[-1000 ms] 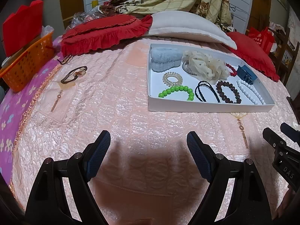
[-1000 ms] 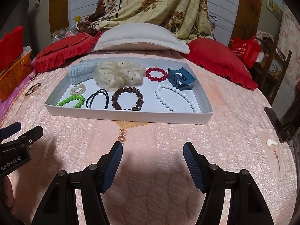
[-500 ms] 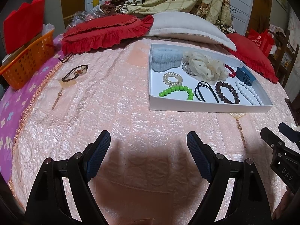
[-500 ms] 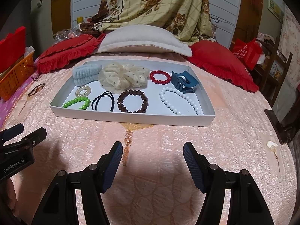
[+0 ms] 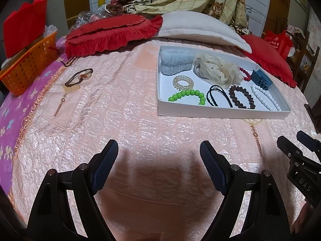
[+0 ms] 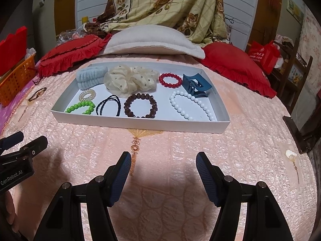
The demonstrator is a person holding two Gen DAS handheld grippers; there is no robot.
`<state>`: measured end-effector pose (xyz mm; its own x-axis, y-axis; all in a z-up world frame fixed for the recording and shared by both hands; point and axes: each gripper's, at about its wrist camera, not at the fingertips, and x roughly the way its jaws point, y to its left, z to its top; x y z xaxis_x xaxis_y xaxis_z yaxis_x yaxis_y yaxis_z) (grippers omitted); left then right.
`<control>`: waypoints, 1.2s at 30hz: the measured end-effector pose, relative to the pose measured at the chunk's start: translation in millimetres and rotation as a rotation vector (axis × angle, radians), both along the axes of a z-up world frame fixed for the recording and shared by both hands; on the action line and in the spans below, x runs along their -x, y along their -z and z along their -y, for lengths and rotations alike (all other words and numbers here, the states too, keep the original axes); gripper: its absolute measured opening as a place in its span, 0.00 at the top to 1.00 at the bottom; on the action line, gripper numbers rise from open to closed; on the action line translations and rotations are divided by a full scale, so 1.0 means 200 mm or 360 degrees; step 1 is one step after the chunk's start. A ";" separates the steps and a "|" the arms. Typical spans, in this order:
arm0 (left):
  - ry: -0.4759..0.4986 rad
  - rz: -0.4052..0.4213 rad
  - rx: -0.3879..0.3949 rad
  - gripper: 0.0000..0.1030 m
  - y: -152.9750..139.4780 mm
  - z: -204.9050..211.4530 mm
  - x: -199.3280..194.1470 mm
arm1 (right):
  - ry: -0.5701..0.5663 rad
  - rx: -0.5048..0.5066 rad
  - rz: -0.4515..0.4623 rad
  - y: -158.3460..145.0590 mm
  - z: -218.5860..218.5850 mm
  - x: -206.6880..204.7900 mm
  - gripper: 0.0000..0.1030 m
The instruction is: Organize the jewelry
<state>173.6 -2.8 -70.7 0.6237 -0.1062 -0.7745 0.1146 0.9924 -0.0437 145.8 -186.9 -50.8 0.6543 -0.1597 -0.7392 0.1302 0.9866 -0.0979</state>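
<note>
Jewelry and hair pieces lie in a shallow white tray (image 6: 138,123) on the pink quilted bedspread (image 6: 180,150), ahead of both our grippers. Along the near wall, left to right, we see a green bead bracelet (image 6: 81,107), black hair ties (image 6: 108,105), a brown bead bracelet (image 6: 140,105) and a white pearl strand (image 6: 190,105). Behind them sit a clear coil tie (image 6: 87,94), a blue fluffy band (image 6: 91,77), a cream scrunchie (image 6: 130,79), a red bead bracelet (image 6: 170,79) and a blue claw clip (image 6: 195,85). Well left of the tray, a brown hair tie (image 5: 79,77) rests alone on the bedspread. Our left gripper (image 5: 158,150) and right gripper (image 6: 163,161) hover above the quilt short of the tray, jaws spread wide, holding nothing. Red cushions (image 5: 112,33) and a white pillow (image 6: 152,41) lie beyond; an orange basket (image 5: 28,64) stands far left.
</note>
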 end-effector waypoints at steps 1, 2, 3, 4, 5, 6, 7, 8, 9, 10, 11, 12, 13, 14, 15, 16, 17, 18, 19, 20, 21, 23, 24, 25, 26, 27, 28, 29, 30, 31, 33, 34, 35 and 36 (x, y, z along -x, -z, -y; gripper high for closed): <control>0.0002 0.0000 -0.0001 0.19 0.00 0.00 0.00 | 0.0002 -0.0001 -0.0001 0.00 0.00 0.00 0.37; 0.0001 0.0002 -0.0003 0.19 0.00 0.00 0.00 | 0.0003 -0.0002 -0.0002 0.00 0.00 0.00 0.37; 0.0001 0.0003 -0.0004 0.19 0.00 0.00 0.00 | 0.0003 -0.0003 -0.0001 0.00 0.00 -0.01 0.37; 0.0002 0.0004 -0.0004 0.19 0.00 0.00 0.00 | 0.0002 -0.0003 0.0000 0.00 0.00 -0.01 0.37; 0.0004 0.0003 -0.0003 0.19 0.00 0.00 0.00 | 0.0002 -0.0002 0.0001 0.00 0.00 -0.01 0.37; 0.0005 0.0003 -0.0001 0.19 0.00 0.01 0.00 | -0.0001 0.0000 0.0002 0.00 0.00 -0.01 0.37; 0.0005 0.0003 0.0000 0.19 0.00 0.01 0.00 | -0.0002 0.0001 0.0002 0.00 0.00 -0.01 0.37; 0.0005 0.0003 -0.0001 0.19 0.00 0.01 0.00 | -0.0003 0.0001 0.0002 0.00 0.00 -0.01 0.37; 0.0006 0.0003 -0.0002 0.19 0.00 0.01 0.00 | -0.0003 0.0003 0.0003 0.00 -0.01 -0.01 0.37; 0.0005 0.0001 -0.0002 0.19 0.00 0.01 0.00 | -0.0003 0.0003 0.0003 0.00 -0.01 -0.01 0.37; 0.0006 0.0000 -0.0002 0.19 0.00 0.01 0.00 | -0.0004 0.0004 0.0002 0.00 -0.01 -0.01 0.37; 0.0006 -0.0001 -0.0001 0.19 0.00 0.01 0.00 | -0.0004 0.0004 0.0002 0.00 -0.01 0.00 0.37; 0.0007 -0.0001 -0.0001 0.19 0.00 0.01 0.00 | -0.0004 0.0005 0.0003 0.00 -0.01 0.00 0.37; 0.0007 0.0000 0.0000 0.19 0.00 0.01 0.00 | -0.0004 0.0006 0.0003 0.00 -0.01 0.00 0.37; 0.0007 0.0000 0.0000 0.19 0.00 0.01 0.00 | -0.0004 0.0005 0.0002 0.00 -0.01 0.00 0.37; 0.0006 0.0001 0.0002 0.19 0.00 0.01 0.00 | -0.0004 0.0004 0.0002 0.00 -0.01 0.00 0.37; 0.0007 0.0000 0.0000 0.19 0.00 0.01 0.00 | -0.0004 0.0005 0.0002 0.00 -0.01 0.00 0.37; 0.0007 0.0001 0.0003 0.19 0.00 0.01 0.00 | -0.0006 0.0006 0.0001 0.00 -0.01 -0.01 0.37; 0.0008 0.0000 0.0004 0.19 0.00 0.01 0.00 | -0.0007 0.0007 0.0001 0.00 -0.02 -0.01 0.37; 0.0007 0.0000 0.0002 0.19 0.00 0.01 0.00 | -0.0007 0.0007 0.0001 -0.01 -0.02 -0.01 0.37; 0.0008 0.0000 0.0005 0.19 0.00 0.01 0.00 | -0.0008 0.0006 0.0000 -0.01 -0.02 -0.01 0.37; 0.0010 -0.0001 0.0010 0.19 -0.01 0.01 0.00 | -0.0010 0.0004 0.0001 -0.02 -0.02 -0.01 0.37; 0.0011 0.0000 0.0011 0.19 -0.01 0.01 0.01 | -0.0010 0.0005 0.0002 -0.02 -0.03 -0.01 0.37; 0.0010 0.0001 0.0012 0.19 -0.01 0.02 0.01 | -0.0011 0.0006 0.0004 -0.02 -0.03 -0.02 0.37; 0.0011 0.0000 0.0011 0.19 -0.01 0.01 0.01 | -0.0012 0.0007 0.0005 -0.03 -0.03 -0.02 0.37; 0.0009 -0.0001 0.0010 0.19 -0.01 0.02 0.01 | -0.0014 0.0007 0.0005 -0.03 -0.04 -0.02 0.37; 0.0008 -0.0001 0.0012 0.19 -0.01 0.01 0.01 | -0.0015 0.0006 0.0005 -0.03 -0.04 -0.02 0.37; 0.0007 -0.0002 0.0015 0.19 -0.01 0.01 0.01 | -0.0016 0.0007 0.0004 -0.03 -0.04 -0.02 0.37; 0.0006 -0.0002 0.0017 0.19 -0.02 0.01 0.01 | -0.0016 0.0006 0.0004 -0.03 -0.04 -0.02 0.37; 0.0004 0.0000 0.0018 0.19 -0.02 0.01 0.01 | -0.0017 0.0005 0.0003 -0.03 -0.04 -0.02 0.37; 0.0000 0.0001 0.0020 0.19 -0.02 0.00 0.01 | -0.0020 0.0003 0.0002 -0.03 -0.05 -0.01 0.37; 0.0000 -0.0001 0.0022 0.19 -0.02 0.00 0.01 | -0.0021 0.0003 0.0001 -0.03 -0.05 -0.01 0.37; 0.0000 -0.0002 0.0023 0.19 -0.02 0.00 0.01 | -0.0021 0.0004 0.0002 -0.03 -0.05 -0.01 0.37; -0.0001 -0.0005 0.0024 0.19 -0.02 0.00 0.01 | -0.0021 0.0003 0.0001 -0.03 -0.05 -0.01 0.37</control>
